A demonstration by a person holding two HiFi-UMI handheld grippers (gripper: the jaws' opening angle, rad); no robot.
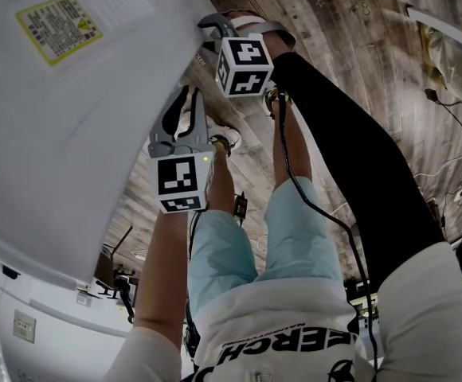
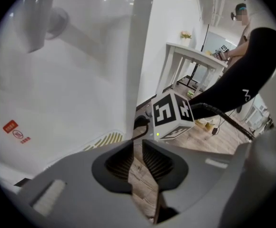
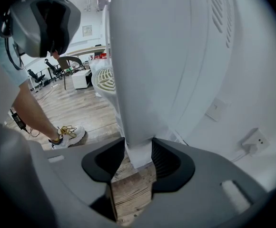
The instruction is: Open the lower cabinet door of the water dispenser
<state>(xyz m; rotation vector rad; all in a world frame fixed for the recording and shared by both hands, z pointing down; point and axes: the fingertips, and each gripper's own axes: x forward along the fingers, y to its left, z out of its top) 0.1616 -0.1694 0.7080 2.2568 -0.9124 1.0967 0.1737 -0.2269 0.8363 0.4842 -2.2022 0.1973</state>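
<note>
Clamping the right hand-held gripper on the edge of the white lower cabinet door, low on the water dispenser, just above the wood-plank floor. Holding the left hand-held gripper narrowly parted and empty beside the dispenser's white side, with a white desk beyond.

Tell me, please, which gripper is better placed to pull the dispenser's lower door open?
Right, probably. The right gripper has the white door edge between its jaws, ready to pull; the left gripper holds nothing, jaws slightly apart.

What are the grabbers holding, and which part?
The right gripper pinches the white door by its edge. The left gripper holds nothing.
</note>
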